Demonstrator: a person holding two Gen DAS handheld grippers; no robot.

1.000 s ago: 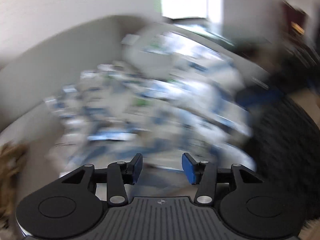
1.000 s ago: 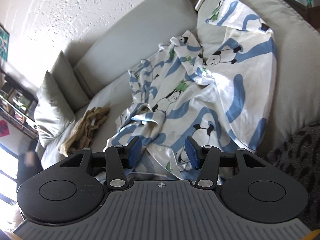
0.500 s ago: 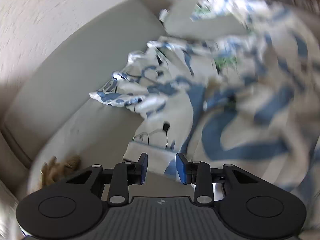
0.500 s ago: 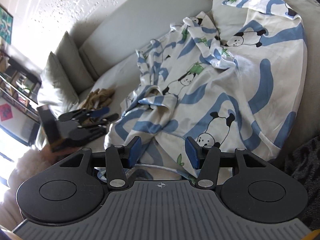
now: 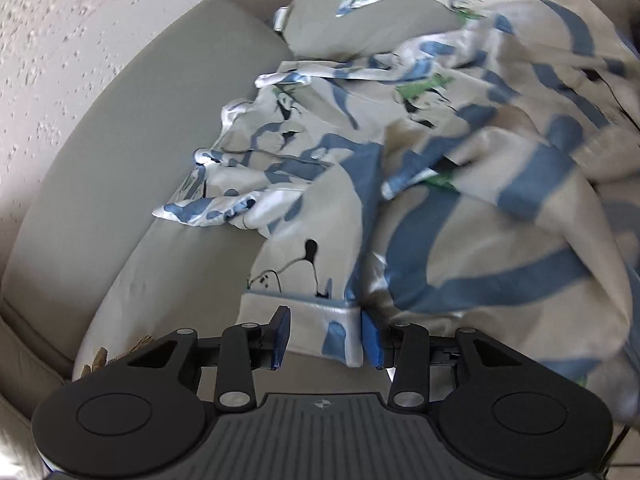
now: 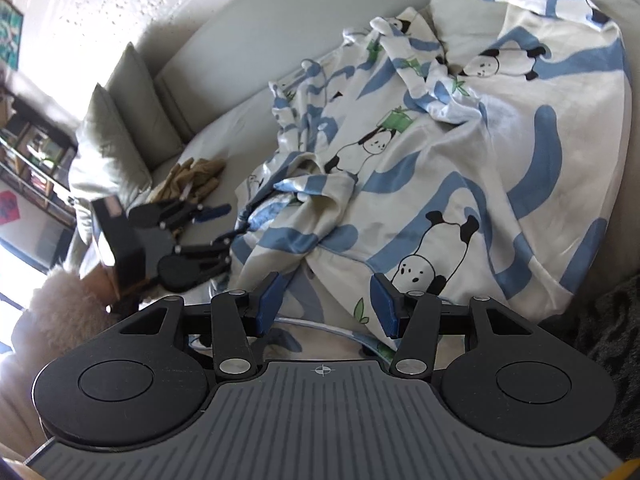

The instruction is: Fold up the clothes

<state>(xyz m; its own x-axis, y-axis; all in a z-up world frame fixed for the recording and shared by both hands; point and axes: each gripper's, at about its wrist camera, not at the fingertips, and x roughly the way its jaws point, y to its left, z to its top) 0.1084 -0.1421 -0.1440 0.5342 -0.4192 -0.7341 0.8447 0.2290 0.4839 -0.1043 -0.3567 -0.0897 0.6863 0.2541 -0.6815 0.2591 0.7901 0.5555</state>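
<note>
A white garment (image 6: 460, 168) printed with blue swirls and pandas lies crumpled across the grey sofa (image 6: 256, 60). In the left wrist view its hemmed corner (image 5: 324, 328) lies between the blue pads of my left gripper (image 5: 325, 338). The jaws are closing on it, and the fabric there still looks flat and unpinched. The right wrist view shows that left gripper (image 6: 230, 226) at the garment's left edge. My right gripper (image 6: 326, 304) stands open low over the garment's near edge, fabric showing between its pads without being pinched.
A tan crumpled cloth (image 6: 192, 176) lies on the seat left of the garment. Grey cushions (image 6: 116, 132) lean at the sofa's far left. A dark furry throw (image 6: 612, 320) borders the right side. A fluffy sleeve (image 6: 60, 312) holds the left gripper.
My left gripper swung down and rolled onto the garment's hem corner, its jaws narrowing, and came into the right wrist view. The right gripper edged closer to the garment, jaws unchanged.
</note>
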